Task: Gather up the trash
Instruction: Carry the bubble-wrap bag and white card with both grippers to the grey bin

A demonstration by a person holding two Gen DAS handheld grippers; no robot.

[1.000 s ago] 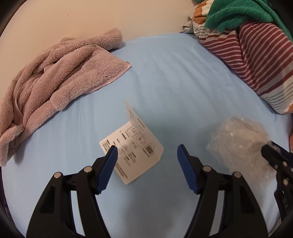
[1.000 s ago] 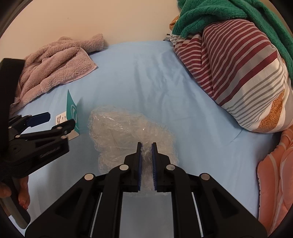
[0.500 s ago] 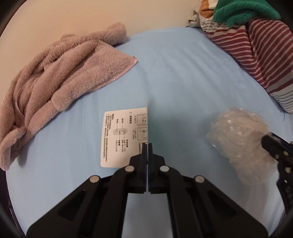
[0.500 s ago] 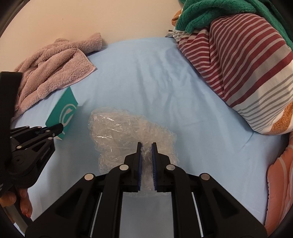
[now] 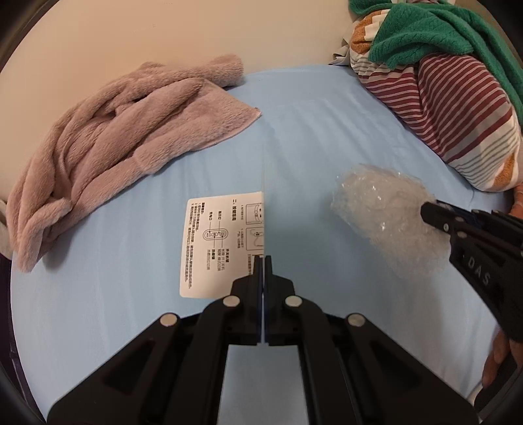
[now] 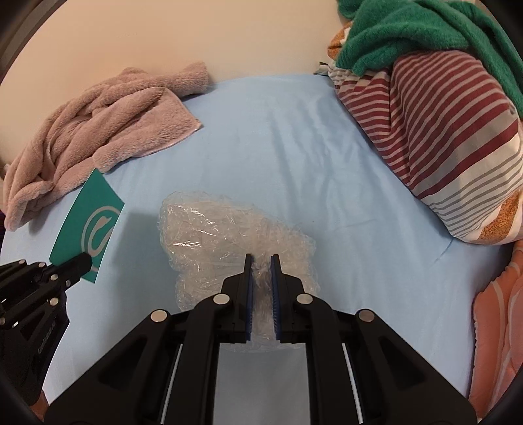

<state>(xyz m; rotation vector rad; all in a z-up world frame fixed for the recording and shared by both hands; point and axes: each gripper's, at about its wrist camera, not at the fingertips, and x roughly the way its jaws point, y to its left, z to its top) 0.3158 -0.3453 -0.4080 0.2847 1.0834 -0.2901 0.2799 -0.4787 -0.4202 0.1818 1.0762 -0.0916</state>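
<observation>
My left gripper [image 5: 263, 258] is shut on a folded paper card [image 5: 222, 242], white with printed instructions on one side and teal with a white logo on the other side [image 6: 88, 225], held above the blue bed sheet [image 5: 130, 310]. My right gripper [image 6: 261, 258] is shut on a crumpled clear plastic wrap [image 6: 225, 238], which also shows in the left wrist view [image 5: 385, 219]. The left gripper [image 6: 83, 261] sits at the left of the right wrist view, the right gripper [image 5: 428, 212] at the right of the left wrist view.
A mauve fleece garment [image 5: 117, 140] lies at the back left by the wall. A striped pillow [image 6: 434, 130] with a green knit cloth [image 6: 408, 29] on it is at the right. An orange striped fabric [image 6: 500, 327] lies at the near right.
My left gripper went from open around the card to shut on it and has lifted it. My right gripper stays shut on the plastic wrap.
</observation>
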